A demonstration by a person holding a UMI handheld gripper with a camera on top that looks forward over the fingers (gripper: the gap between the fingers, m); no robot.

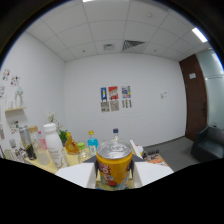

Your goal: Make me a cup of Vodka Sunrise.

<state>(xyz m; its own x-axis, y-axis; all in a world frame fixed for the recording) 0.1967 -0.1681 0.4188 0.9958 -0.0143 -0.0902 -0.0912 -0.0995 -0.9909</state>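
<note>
I see the yellow can (114, 166) upright and close to the camera, held up between the gripper (114, 181) fingers (95, 172) — one dark pad on each side pressing on its wall, so the tool is clenched on the can. Its silver top with pull tab faces up. Beyond and to the left, on the table (75, 172), stand a white bottle (52, 142), an amber bottle (71, 145) and a small blue-capped bottle (92, 143) — well apart from the can. Far wall carries posters (115, 98); a dark door (193, 95) sits at right.
</note>
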